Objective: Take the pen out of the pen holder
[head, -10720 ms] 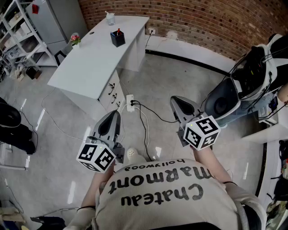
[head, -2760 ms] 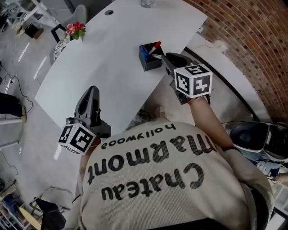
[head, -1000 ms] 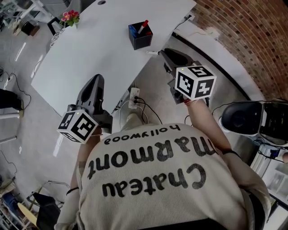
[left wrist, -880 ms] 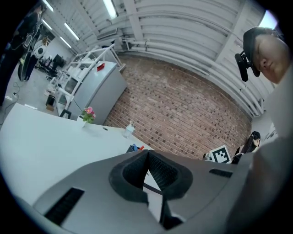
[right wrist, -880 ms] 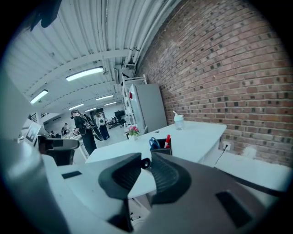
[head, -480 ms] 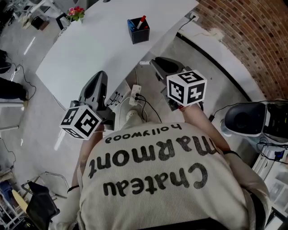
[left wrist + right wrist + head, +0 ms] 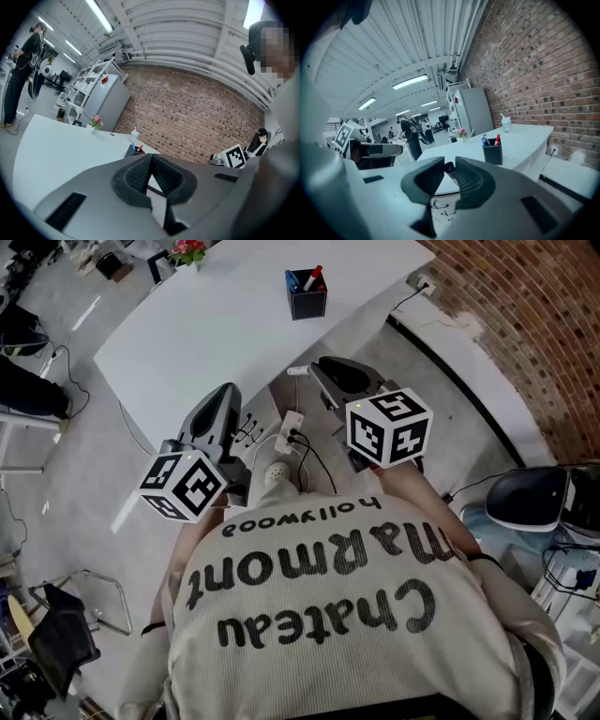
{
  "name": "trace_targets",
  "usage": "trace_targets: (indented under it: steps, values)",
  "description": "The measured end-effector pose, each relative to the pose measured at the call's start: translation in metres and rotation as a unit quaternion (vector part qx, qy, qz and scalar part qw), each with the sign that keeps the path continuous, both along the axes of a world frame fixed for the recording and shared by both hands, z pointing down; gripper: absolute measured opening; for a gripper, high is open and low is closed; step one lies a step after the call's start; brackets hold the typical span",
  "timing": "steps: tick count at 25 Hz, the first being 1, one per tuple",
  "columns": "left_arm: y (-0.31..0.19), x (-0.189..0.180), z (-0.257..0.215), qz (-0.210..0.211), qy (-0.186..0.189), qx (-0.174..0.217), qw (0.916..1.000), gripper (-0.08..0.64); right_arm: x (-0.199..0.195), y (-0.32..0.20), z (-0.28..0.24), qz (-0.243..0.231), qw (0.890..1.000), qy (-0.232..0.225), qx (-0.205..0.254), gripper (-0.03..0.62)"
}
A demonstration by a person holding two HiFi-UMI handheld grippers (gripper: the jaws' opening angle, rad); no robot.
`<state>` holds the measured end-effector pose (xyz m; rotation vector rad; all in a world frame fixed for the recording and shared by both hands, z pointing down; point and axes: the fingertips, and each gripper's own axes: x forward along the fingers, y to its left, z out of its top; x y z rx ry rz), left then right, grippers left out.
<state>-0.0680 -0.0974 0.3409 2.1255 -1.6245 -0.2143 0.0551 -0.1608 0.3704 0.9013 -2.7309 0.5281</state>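
Right hand-held gripper (image 7: pixel 449 164) pinches the pen (image 7: pixel 448 167) between its two ribbed pads, and the dark end of the pen shows at the top of the narrow gap. In the head view a thin light part of this pen sticks out to the left of the jaws. This gripper is held off the counter (image 7: pixel 216 329), over the grey floor (image 7: pixel 394 352) just beside the counter's near edge, and its marker cube (image 7: pixel 388 427) sits in front of the person's chest. So the pen is out of the pen holder (image 7: pixel 307 300) and well apart from it. The pen holder is a dark square box that stands upright near the far end of the white counter, and a red-capped pen (image 7: pixel 313 277) and a blue pen (image 7: pixel 296 281) stand in it. Left hand-held gripper (image 7: pixel 151 157) has its pads pressed together at the tips with nothing between them, and it is held over the near edge of the counter. On the floor between the two grippers lies a white power strip (image 7: pixel 289 431) with dark cables plugged in. A small pot of pink flowers (image 7: pixel 187 251) stands at the far left corner of the counter, and a brick wall (image 7: pixel 534 324) runs along the right side.
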Motion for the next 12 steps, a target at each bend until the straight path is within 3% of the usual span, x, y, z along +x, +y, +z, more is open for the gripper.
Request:
trace_targets:
  steps: [12]
  values:
    - [0.045, 0.018, 0.004, -0.026, -0.003, 0.011, 0.9996, 0.002, 0.028, 0.036, 0.004, -0.008, 1.000, 0.003, 0.016, 0.072]
